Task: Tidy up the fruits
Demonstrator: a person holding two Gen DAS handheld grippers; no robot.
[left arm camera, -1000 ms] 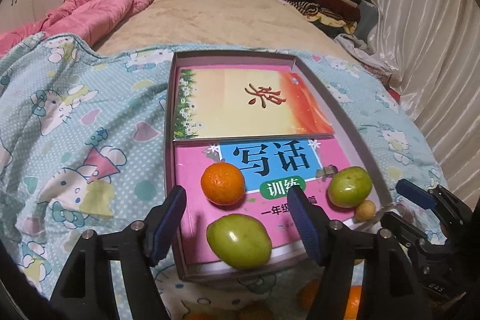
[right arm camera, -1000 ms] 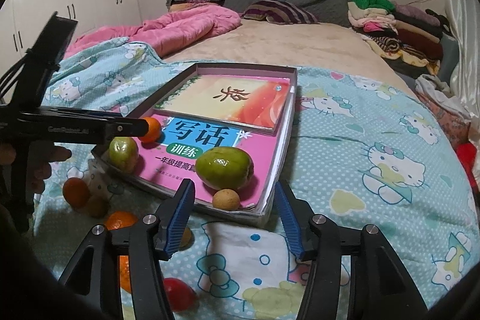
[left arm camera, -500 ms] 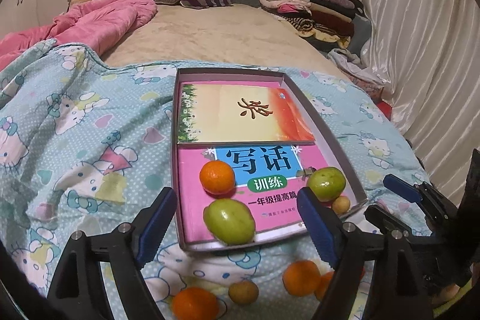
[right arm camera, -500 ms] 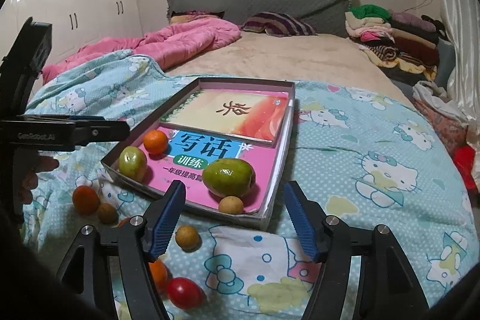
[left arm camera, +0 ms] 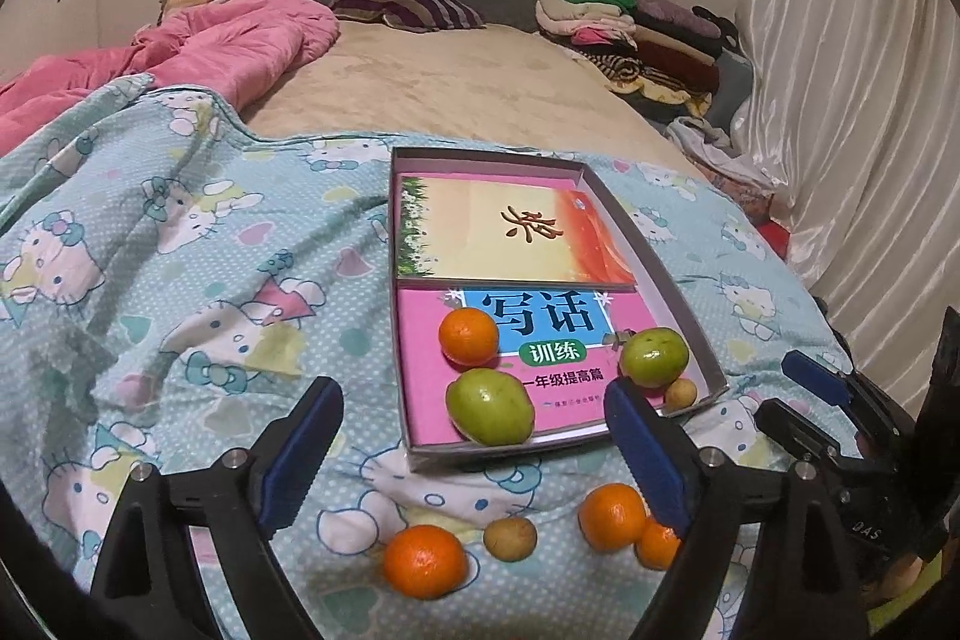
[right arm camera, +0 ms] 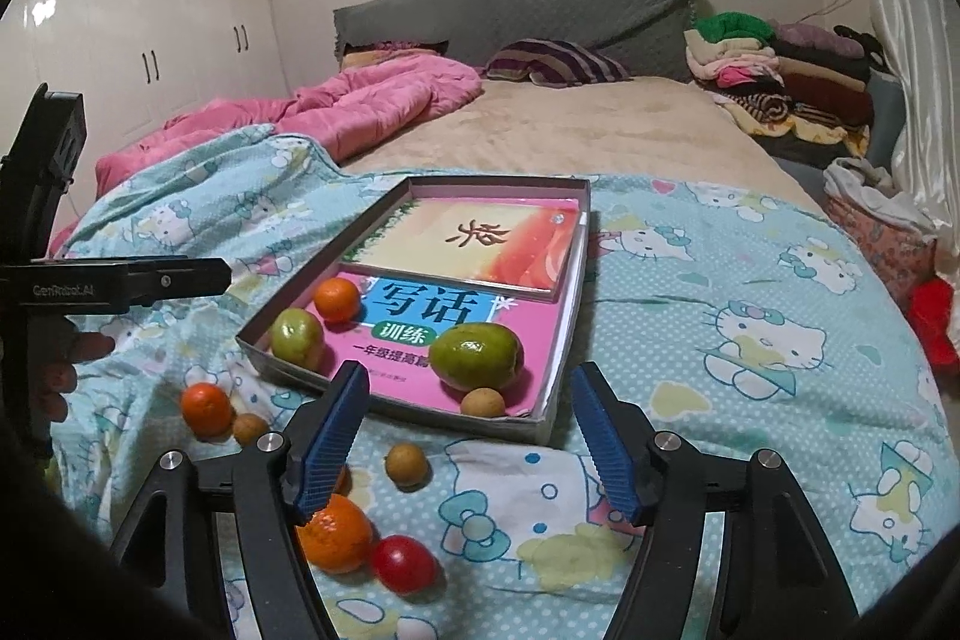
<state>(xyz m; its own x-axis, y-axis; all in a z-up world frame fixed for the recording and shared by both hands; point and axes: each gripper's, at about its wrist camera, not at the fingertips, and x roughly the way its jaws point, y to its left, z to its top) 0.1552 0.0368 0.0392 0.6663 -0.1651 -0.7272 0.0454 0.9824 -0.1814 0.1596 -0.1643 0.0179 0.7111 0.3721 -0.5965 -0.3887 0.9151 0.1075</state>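
We see both grippers, left (left arm camera: pixel 474 451) and right (right arm camera: pixel 468 436), gaping, holding nothing. Box (left arm camera: pixel 654 244) holds four fruits on books; oranges (left arm camera: pixel 425 561), tomato (right arm camera: pixel 403 563) lie loose on blanket (right arm camera: pixel 720 340).

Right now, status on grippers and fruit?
Left gripper open, empty. Right gripper open, empty. Four fruits in box; oranges, red fruit loose on blanket. Nothing blocking.
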